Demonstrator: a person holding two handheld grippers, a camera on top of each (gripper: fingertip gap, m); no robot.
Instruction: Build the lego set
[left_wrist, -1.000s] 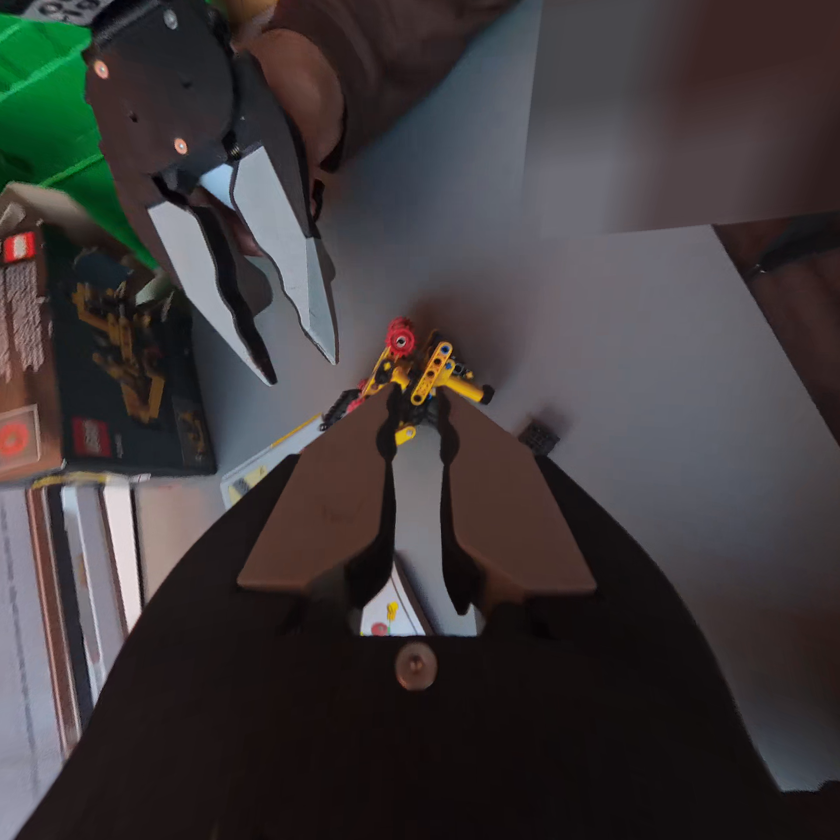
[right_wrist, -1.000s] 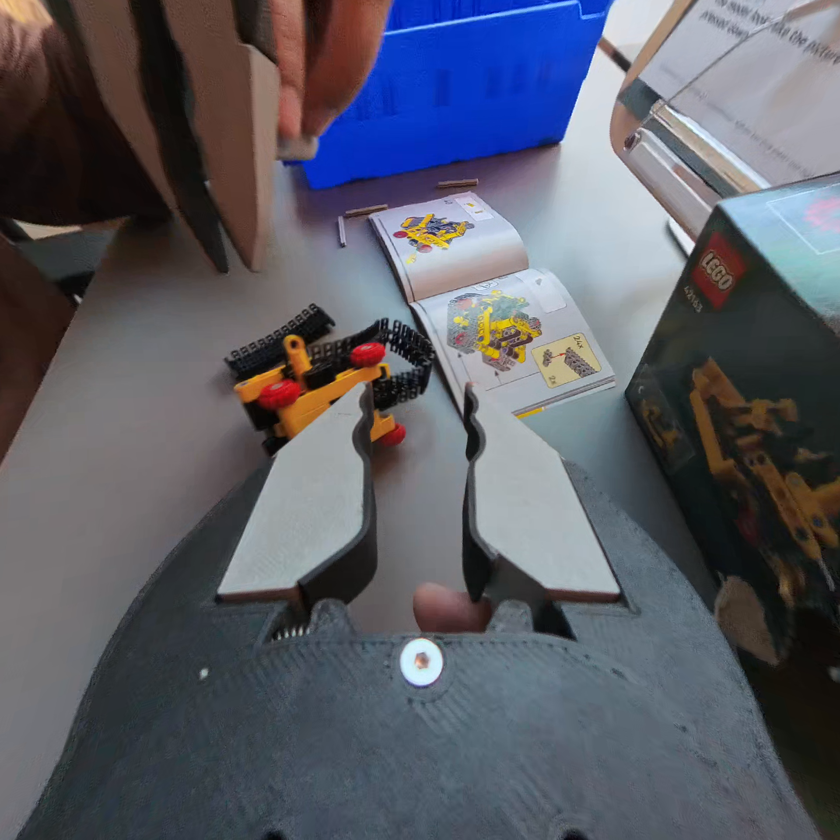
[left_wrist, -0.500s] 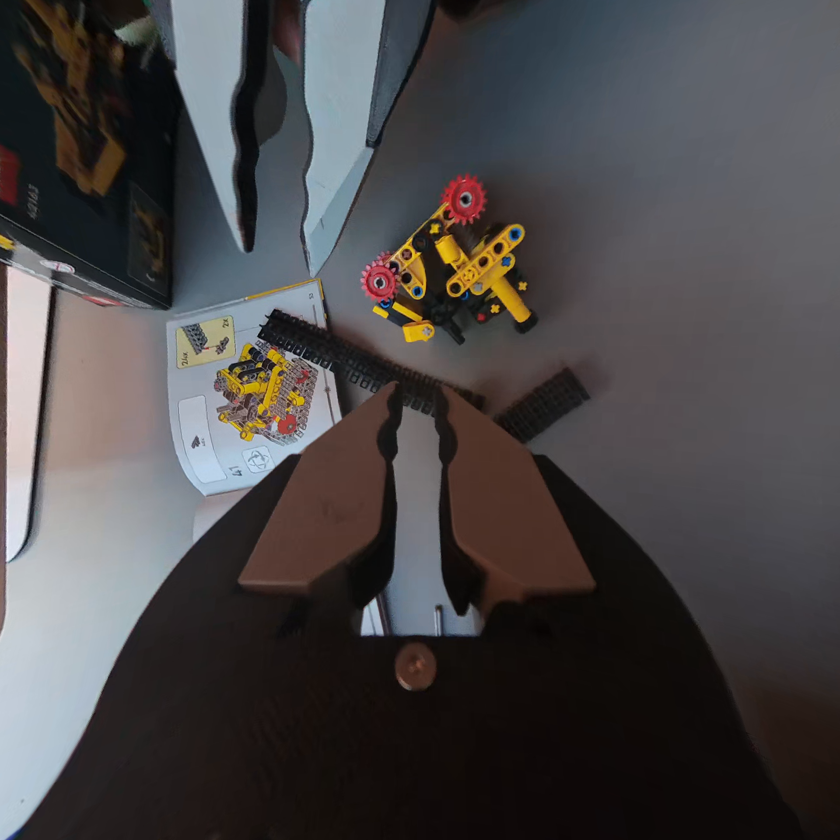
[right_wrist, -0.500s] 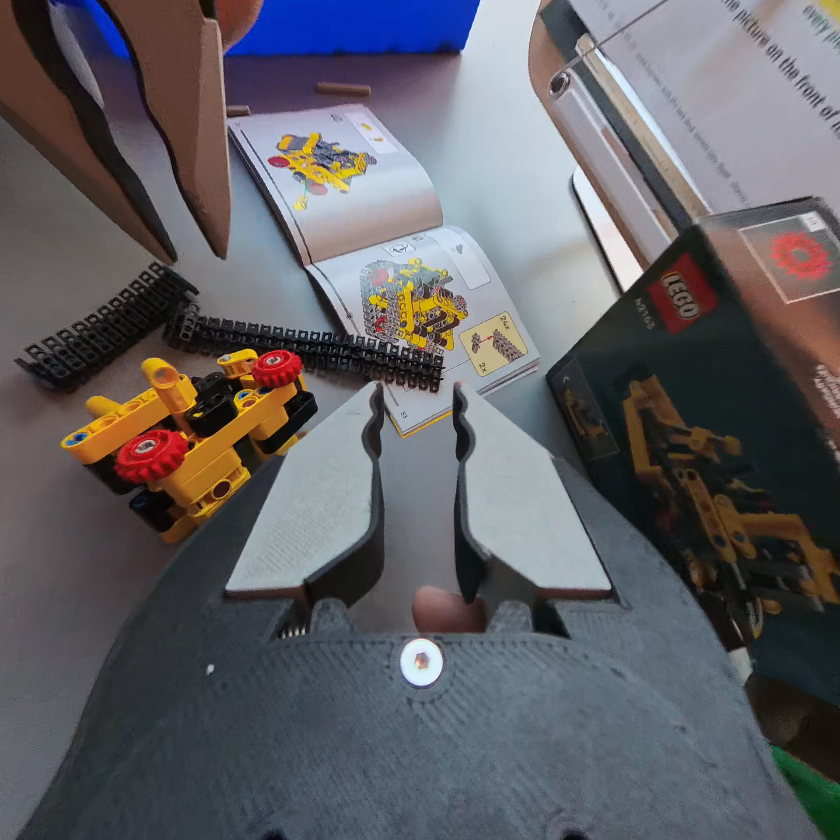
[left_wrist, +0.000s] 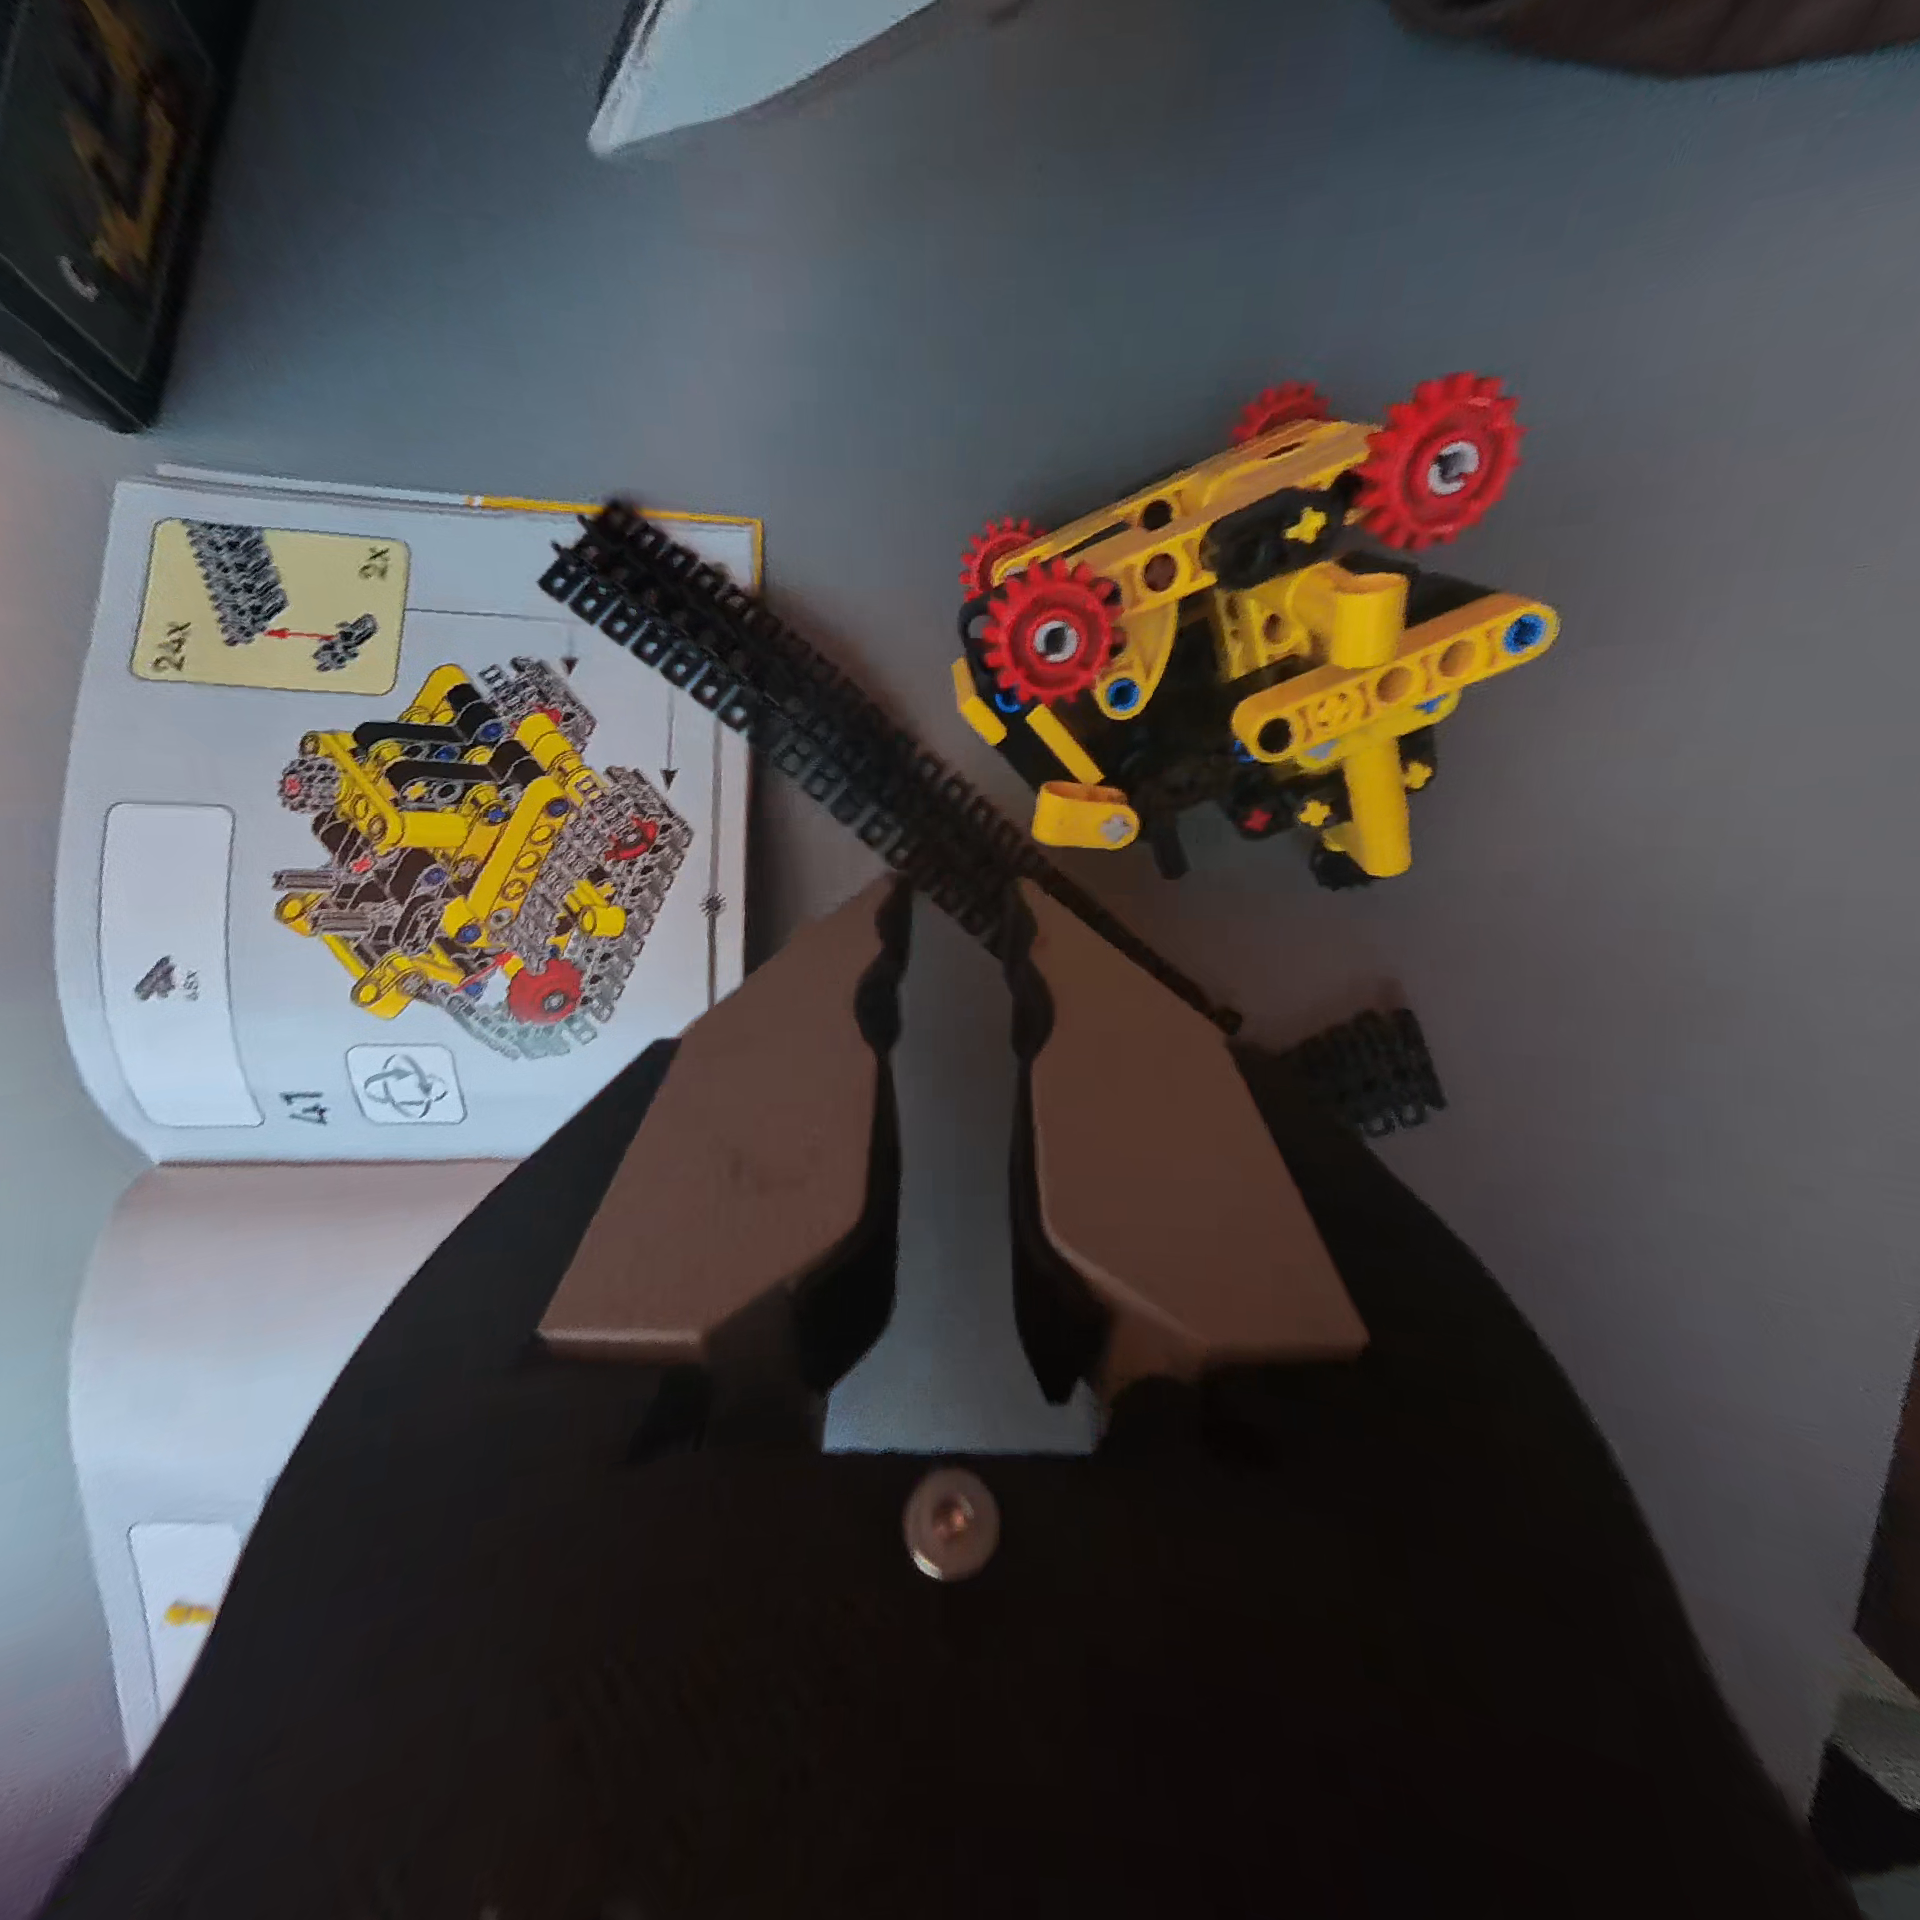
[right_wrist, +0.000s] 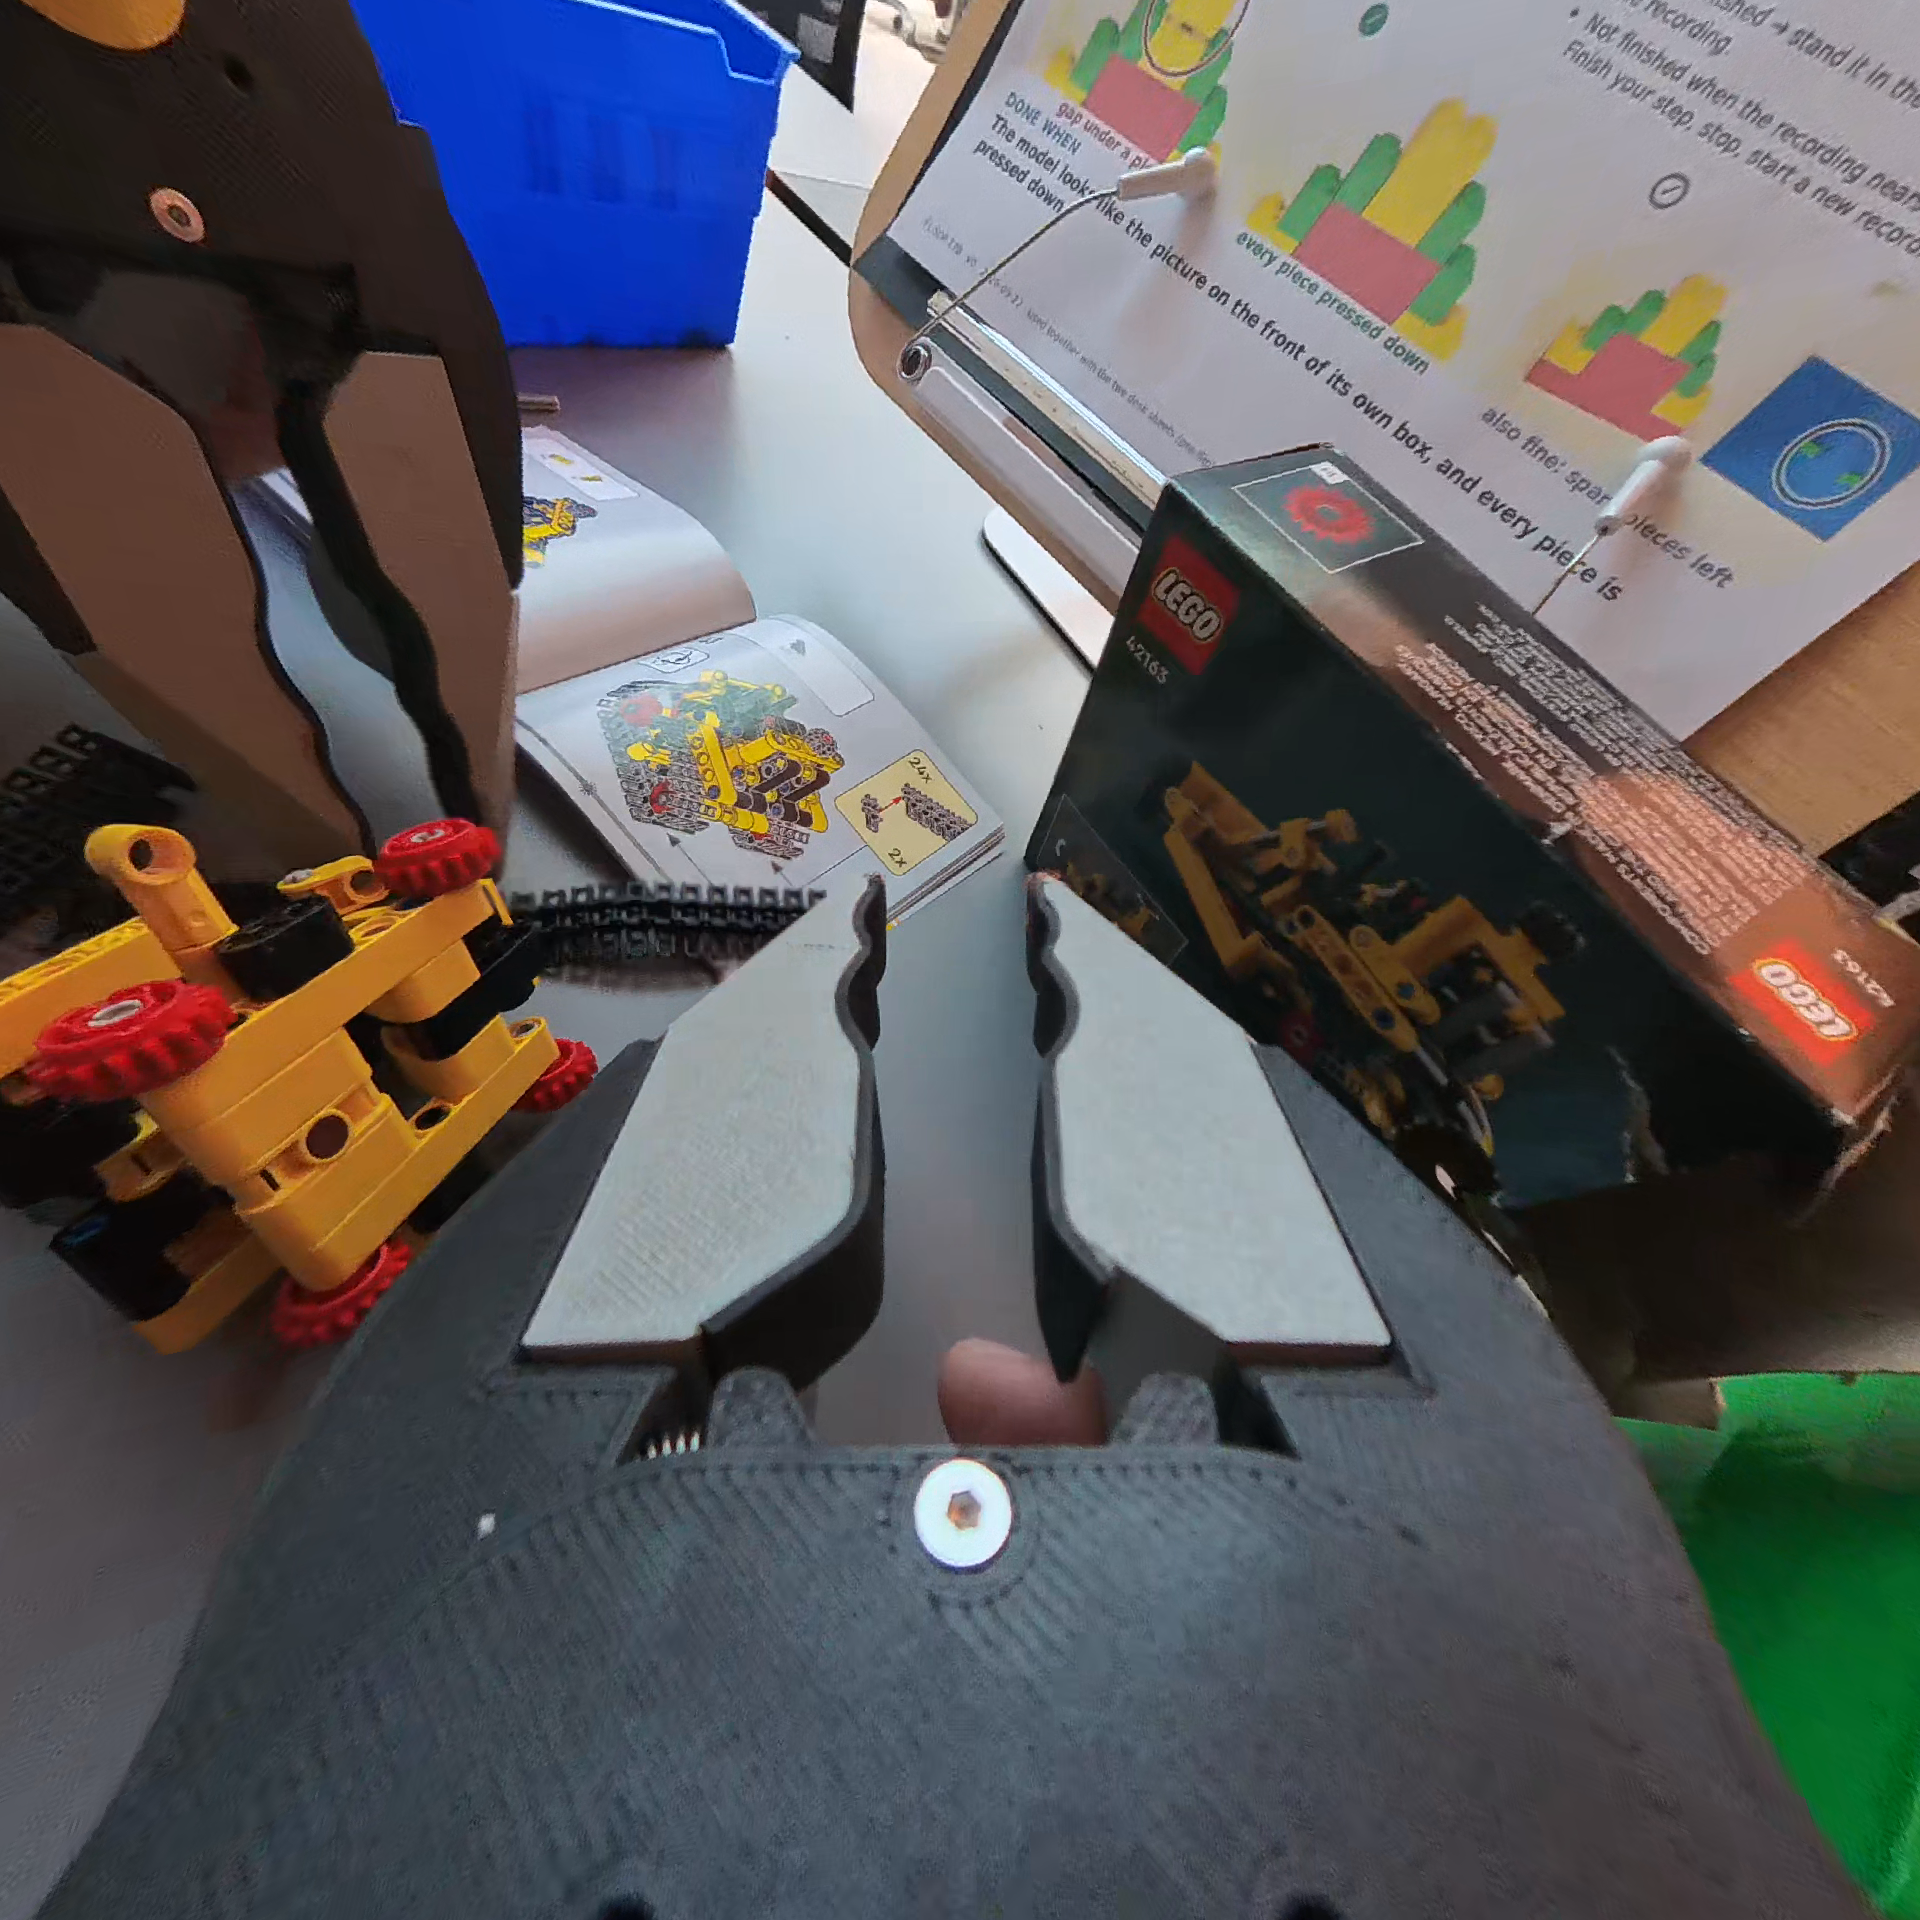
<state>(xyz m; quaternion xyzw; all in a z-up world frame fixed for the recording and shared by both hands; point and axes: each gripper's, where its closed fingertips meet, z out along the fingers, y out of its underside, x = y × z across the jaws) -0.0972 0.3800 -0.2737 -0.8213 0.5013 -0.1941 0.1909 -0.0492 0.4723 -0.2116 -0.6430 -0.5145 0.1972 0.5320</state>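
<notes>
Four red gear wheels sit on the yellow and black lego bulldozer body (left_wrist: 1257, 644), which lies tipped over on the grey table (left_wrist: 1039, 260). Just beside it a long black track strip (left_wrist: 790, 717) lies flat, with one end resting on the open instruction booklet (left_wrist: 405, 810) and the other end running under the left gripper (left_wrist: 958, 914). That gripper's brown fingers stand a little apart right above the strip, with nothing gripped between them. A short black track piece (left_wrist: 1361, 1070) lies near the strip, close to the right finger. Only the right wrist view shows the bulldozer body (right_wrist: 281, 1049) from the side, with the left gripper standing behind it. The right gripper (right_wrist: 951, 914) has its grey fingers a little apart too, with only bare table between them. This view also shows the dark lego box (right_wrist: 1434, 852) leaning just right of those fingers, a blue bin (right_wrist: 613, 177) farther back, and a paper sheet on a wooden stand (right_wrist: 1455, 260) behind the box. The box blocks the bottom of the stand.
</notes>
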